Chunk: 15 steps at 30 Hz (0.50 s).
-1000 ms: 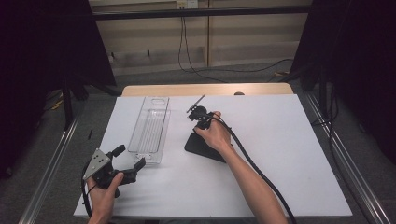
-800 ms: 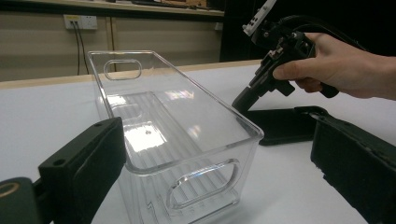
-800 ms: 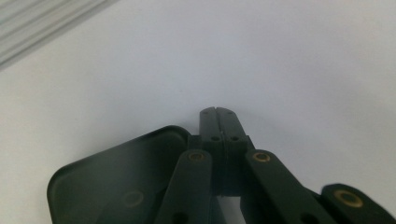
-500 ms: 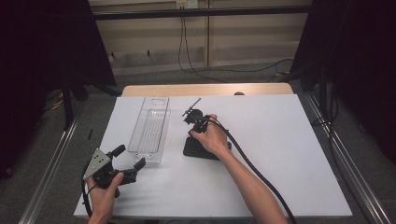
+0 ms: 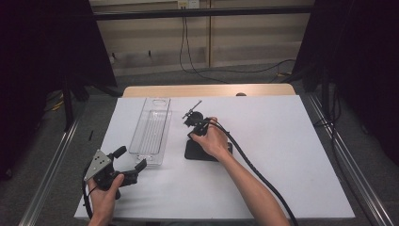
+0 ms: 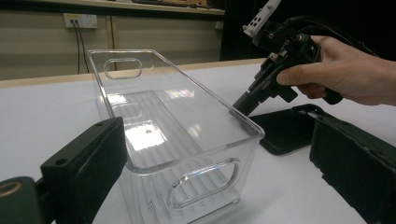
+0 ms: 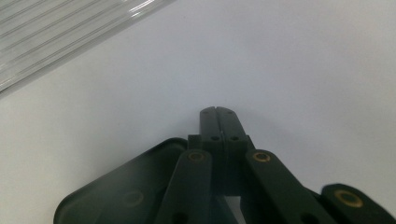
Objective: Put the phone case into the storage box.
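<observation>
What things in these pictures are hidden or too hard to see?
- High view: much of the black flat case lies under the person's right hand.
- Right gripper view: the case runs behind the shut jaws and off the bottom edge.
- Left gripper view: the clear bin has its near end partly behind the left jaw.
- High view: whether the right gripper touches the case is too small to tell.
</observation>
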{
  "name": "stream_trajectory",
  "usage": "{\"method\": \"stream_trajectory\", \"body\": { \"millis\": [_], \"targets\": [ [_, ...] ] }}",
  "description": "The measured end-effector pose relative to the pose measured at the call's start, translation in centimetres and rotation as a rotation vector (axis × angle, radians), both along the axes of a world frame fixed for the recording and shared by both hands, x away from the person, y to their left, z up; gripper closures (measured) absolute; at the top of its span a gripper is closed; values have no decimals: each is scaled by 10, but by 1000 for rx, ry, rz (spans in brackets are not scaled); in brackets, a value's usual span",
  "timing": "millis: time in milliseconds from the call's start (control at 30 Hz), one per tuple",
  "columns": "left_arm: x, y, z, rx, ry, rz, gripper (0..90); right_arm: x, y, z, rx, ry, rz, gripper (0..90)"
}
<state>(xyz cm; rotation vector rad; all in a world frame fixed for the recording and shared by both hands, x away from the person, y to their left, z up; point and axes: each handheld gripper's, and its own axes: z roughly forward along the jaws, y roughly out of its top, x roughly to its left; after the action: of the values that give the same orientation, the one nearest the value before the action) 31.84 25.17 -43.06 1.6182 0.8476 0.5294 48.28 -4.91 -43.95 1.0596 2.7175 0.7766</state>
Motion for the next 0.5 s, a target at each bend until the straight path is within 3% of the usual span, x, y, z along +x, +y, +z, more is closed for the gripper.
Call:
{"method": "stream_trajectory", "body": {
  "millis": [200,300,500],
  "targets": [
    [3,-1,0,7,27,3,44,-4,-2,0,28,19,-1,900],
    [3,-1,0,11,20,6,44,-7,-1,0,17,7,14,900],
    [2,-1,0,-20,1,7,67,-14,0,0,7,4,41,900]
  ]
}}
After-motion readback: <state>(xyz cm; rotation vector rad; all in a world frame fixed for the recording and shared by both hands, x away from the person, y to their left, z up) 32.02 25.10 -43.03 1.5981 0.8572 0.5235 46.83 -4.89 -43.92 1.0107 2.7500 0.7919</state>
